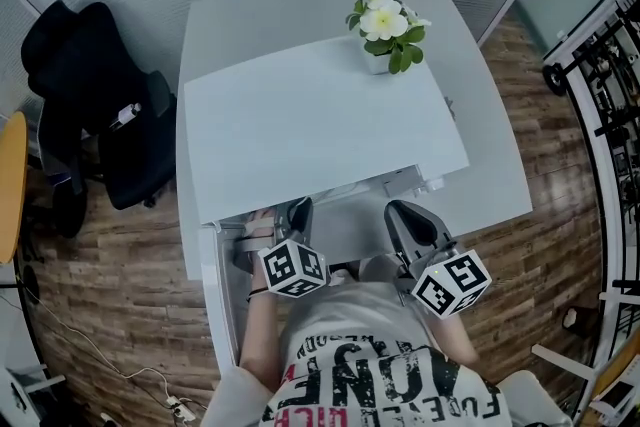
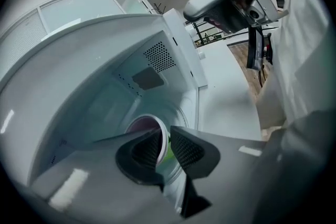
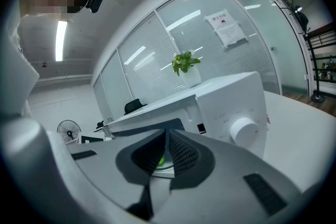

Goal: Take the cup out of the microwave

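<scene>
I can read nothing for certain. The notice (image 3: 227, 28) on the glass wall (image 3: 157, 55) behind the microwave (image 3: 231, 99) is too small, and the shirt (image 1: 390, 370) in front of the microwave carries block letters I cannot make out.

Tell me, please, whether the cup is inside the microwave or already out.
Inside: the cup sits in the open microwave, rim between the pads of the left gripper.

Lower centre: a white T-shirt (image 1: 385, 370) with bold black lettering. The grey plastic left gripper (image 1: 297, 213) and right gripper (image 1: 402, 213) each carry a white cube (image 1: 292, 268) with black square markers.
</scene>
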Demonstrator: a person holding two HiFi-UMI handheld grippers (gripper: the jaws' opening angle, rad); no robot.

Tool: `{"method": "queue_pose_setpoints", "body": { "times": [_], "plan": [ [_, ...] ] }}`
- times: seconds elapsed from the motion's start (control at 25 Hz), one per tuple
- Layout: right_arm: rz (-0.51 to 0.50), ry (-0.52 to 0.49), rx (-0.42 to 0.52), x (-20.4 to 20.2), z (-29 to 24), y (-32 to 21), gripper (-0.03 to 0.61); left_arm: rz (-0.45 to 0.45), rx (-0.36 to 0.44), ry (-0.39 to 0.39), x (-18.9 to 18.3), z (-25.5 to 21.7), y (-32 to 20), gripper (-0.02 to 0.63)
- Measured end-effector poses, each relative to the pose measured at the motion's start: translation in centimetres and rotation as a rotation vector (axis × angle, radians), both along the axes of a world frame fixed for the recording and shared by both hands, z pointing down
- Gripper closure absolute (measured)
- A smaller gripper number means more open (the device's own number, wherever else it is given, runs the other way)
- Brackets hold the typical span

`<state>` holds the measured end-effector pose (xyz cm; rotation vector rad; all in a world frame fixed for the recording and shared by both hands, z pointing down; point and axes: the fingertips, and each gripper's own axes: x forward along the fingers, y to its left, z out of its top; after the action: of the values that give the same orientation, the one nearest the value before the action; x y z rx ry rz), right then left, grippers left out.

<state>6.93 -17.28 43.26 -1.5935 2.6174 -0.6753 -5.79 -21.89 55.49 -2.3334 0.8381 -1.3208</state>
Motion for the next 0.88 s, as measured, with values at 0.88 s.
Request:
{"method": "queue_pose_setpoints", "body": {
  "times": [0.88],
  "plan": [
    [0.010, -0.005, -0.016, 0.4, 0.2, 0.4, 0.554, -0.055, -0.013, 0.062, -0.2, -1.7, 0.4, 0.575]
  ]
}}
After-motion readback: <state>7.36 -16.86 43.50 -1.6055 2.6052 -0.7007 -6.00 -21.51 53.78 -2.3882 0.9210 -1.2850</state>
